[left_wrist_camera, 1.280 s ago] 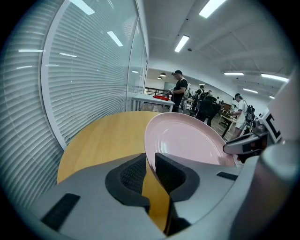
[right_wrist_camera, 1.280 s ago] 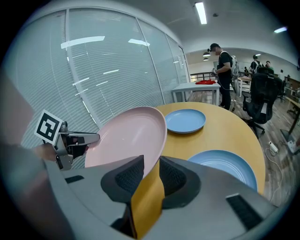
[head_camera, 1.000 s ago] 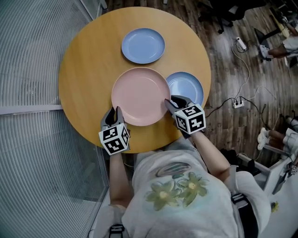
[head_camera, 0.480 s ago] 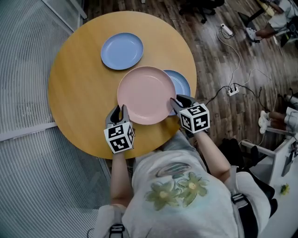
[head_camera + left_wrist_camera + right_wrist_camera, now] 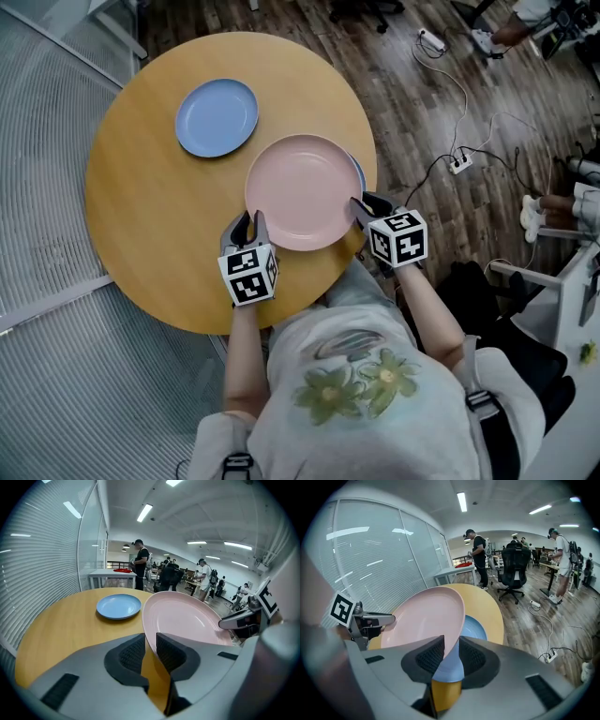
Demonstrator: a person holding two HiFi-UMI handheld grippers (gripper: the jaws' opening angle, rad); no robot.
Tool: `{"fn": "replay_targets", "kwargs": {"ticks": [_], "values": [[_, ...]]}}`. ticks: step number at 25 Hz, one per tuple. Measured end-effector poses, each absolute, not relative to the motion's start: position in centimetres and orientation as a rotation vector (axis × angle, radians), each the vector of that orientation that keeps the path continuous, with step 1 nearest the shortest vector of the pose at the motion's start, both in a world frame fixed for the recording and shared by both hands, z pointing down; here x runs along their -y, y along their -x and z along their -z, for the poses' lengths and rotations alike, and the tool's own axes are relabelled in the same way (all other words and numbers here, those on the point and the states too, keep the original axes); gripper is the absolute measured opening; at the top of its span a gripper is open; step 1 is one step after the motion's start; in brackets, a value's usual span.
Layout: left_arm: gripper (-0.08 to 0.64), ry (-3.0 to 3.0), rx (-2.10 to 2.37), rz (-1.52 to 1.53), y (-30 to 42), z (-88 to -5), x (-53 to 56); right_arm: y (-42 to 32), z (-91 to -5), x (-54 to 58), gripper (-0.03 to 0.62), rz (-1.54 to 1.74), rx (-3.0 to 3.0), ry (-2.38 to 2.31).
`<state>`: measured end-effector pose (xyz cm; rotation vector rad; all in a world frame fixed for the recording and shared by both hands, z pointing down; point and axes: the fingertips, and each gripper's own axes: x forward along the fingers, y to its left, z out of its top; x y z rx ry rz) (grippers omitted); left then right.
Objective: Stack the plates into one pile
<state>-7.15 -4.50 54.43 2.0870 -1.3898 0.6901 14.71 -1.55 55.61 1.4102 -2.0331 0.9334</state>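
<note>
A second ago the pink plate (image 5: pixel 302 191) overlapped only the left part of the near blue plate (image 5: pixel 359 173). Half a second ago it covered more than half of it, and now it hides nearly all, leaving a thin blue crescent at its right rim. My grip has not changed in that time. My left gripper (image 5: pixel 246 220) is narrowed onto the pink plate's near-left rim, with that rim pinched between the pads. My right gripper (image 5: pixel 361 204) is clamped the same way on the near-right rim. In the right gripper view the pink plate tilts up clear of the near blue plate beneath it, and my own jaws sit over that blue plate's near edge. The far blue plate (image 5: pixel 217 116) lies where it did on the table (image 5: pixel 141 216), flat and well apart from the pink one, with bare wood between them. The near blue plate sits close to the table's right edge, and my right gripper hangs just at that edge with wood floor and a power strip (image 5: pixel 458 163) below. To the left and toward the far side the round top is open wood. Past its left edge stands a ribbed glass wall (image 5: pixel 47 141).
</note>
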Motion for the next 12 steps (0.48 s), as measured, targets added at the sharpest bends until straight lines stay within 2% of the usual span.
{"fn": "replay_targets", "kwargs": {"ticks": [12], "values": [[0.084, -2.1, 1.307, -0.778, 2.1, -56.8, 6.4, -19.6, -57.7, 2.8, 0.115, -0.967, 1.97, -1.455]]}}
